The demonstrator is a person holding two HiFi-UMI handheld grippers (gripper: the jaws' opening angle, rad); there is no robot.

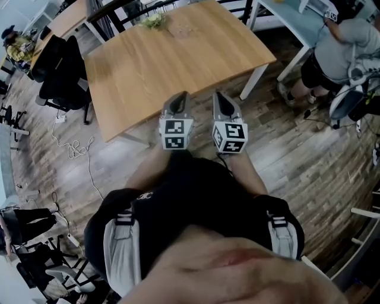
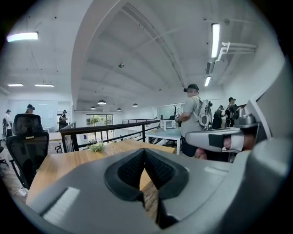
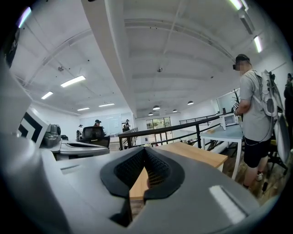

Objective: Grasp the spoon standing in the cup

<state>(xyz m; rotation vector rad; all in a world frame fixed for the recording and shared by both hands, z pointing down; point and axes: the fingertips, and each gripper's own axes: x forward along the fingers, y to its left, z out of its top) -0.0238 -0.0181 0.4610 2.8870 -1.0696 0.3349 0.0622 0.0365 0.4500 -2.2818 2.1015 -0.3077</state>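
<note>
No cup or spoon shows in any view. A bare wooden table [image 1: 178, 56] stands ahead of me, with only a small plant [image 1: 153, 21] at its far edge. My left gripper [image 1: 179, 100] and right gripper [image 1: 221, 98] are held side by side over the table's near edge, close to my body. Both are shut with nothing between the pads. In the left gripper view the left gripper [image 2: 144, 153] points across the tabletop [image 2: 68, 160] toward the plant [image 2: 96, 146]. In the right gripper view the right gripper [image 3: 144, 151] points over the table's corner [image 3: 192, 153].
A black office chair [image 1: 59, 65] stands at the table's left. A person [image 1: 338, 47] sits at a white table [image 1: 297, 18] on the right, and another person [image 3: 254, 114] stands by it. A cable [image 1: 74, 148] lies on the wooden floor. A black railing [image 2: 110, 130] runs behind the table.
</note>
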